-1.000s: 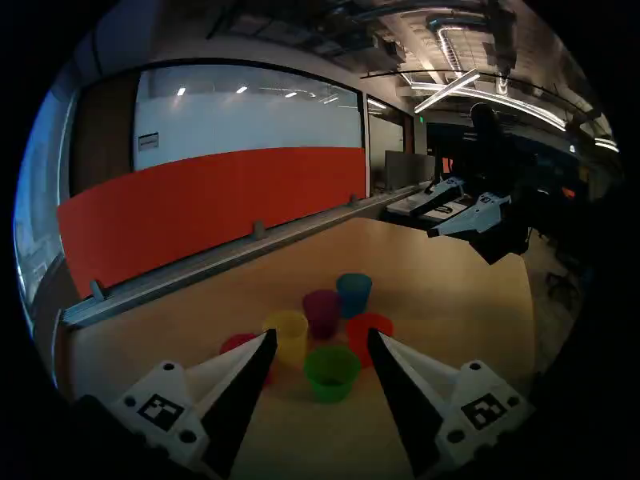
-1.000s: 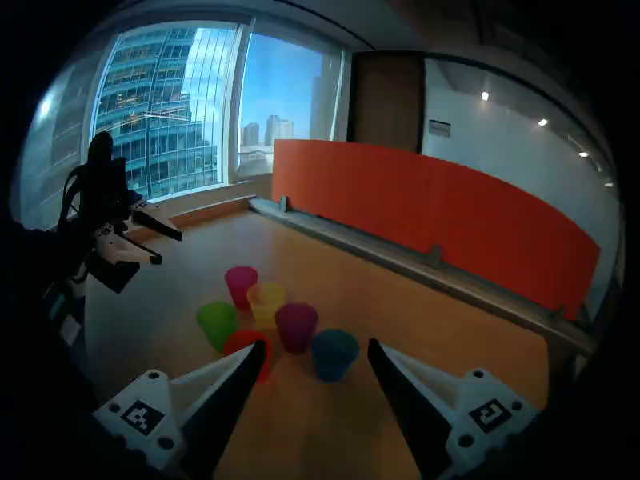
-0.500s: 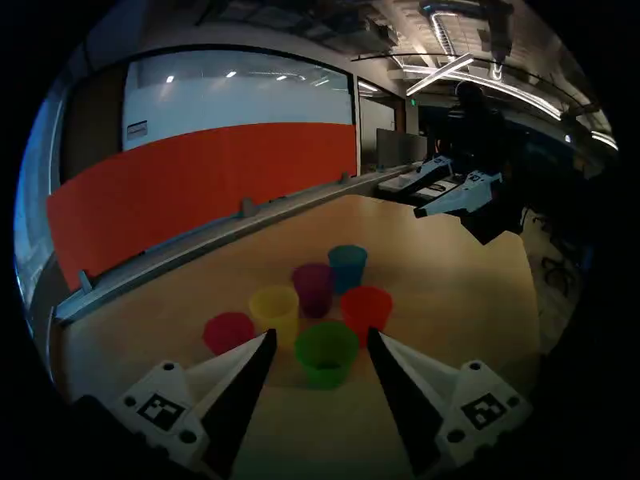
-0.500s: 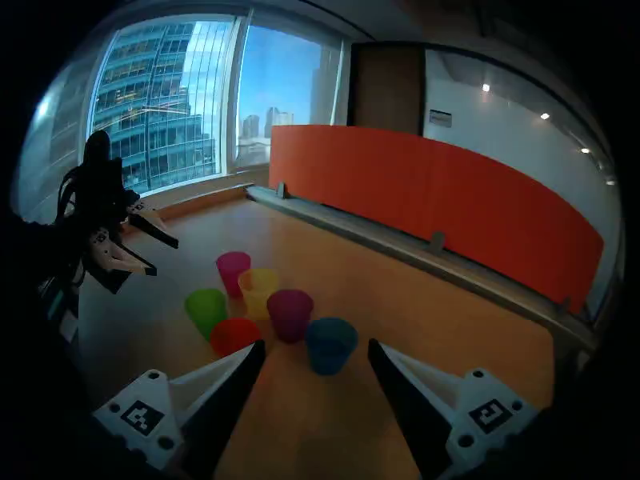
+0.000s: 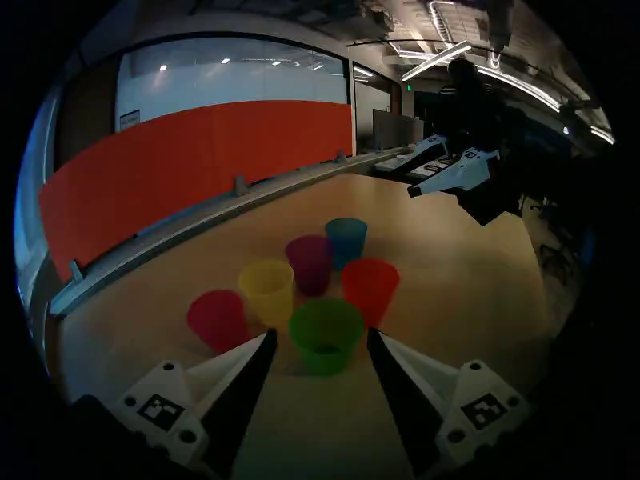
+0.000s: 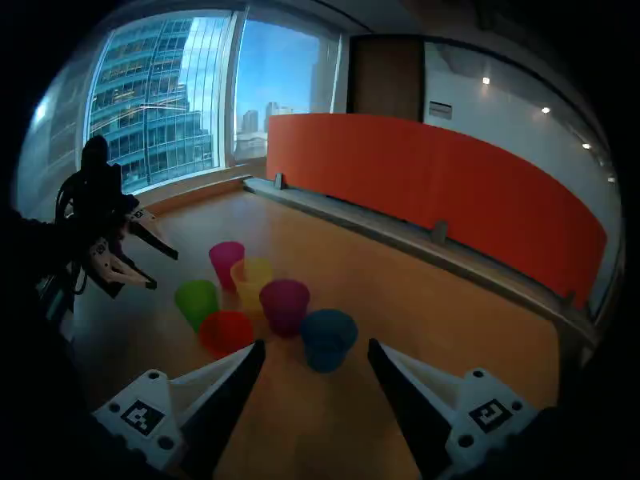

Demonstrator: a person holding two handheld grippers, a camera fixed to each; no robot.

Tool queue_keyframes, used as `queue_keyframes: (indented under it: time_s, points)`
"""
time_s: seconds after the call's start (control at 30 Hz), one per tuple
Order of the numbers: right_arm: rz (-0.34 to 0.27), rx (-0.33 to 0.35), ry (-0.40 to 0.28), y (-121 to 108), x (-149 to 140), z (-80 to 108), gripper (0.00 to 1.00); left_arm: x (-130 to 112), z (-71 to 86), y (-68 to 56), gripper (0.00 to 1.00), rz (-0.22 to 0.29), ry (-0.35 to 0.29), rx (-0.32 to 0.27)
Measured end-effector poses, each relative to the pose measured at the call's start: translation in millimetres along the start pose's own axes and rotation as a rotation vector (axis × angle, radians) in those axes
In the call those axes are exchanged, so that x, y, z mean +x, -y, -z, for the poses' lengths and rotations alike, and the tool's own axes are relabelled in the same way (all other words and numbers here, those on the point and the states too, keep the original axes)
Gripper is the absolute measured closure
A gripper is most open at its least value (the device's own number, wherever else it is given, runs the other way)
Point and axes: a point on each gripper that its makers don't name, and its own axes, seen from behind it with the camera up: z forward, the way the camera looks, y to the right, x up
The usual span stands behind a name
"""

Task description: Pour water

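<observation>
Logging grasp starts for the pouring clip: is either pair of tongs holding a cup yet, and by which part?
Nothing is held. The left tongs and right tongs both stand open, short of the green cup and the blue cup.

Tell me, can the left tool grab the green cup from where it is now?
Probably yes. The left tool is open, and the green cup stands just past its fingertips, lined up with the gap. The yellow cup and orange cup crowd close behind, so the tool might bump them.
</observation>
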Motion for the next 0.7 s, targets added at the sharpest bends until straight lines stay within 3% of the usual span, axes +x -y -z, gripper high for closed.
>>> queue_keyframes:
  time_s: [0.7]
  points:
    - [-0.009,0.023,0.027,-2.2,-8.0,-22.6,0.01,-35.8,-35.6,-2.0,0.17,-0.036,0.111,-0.040]
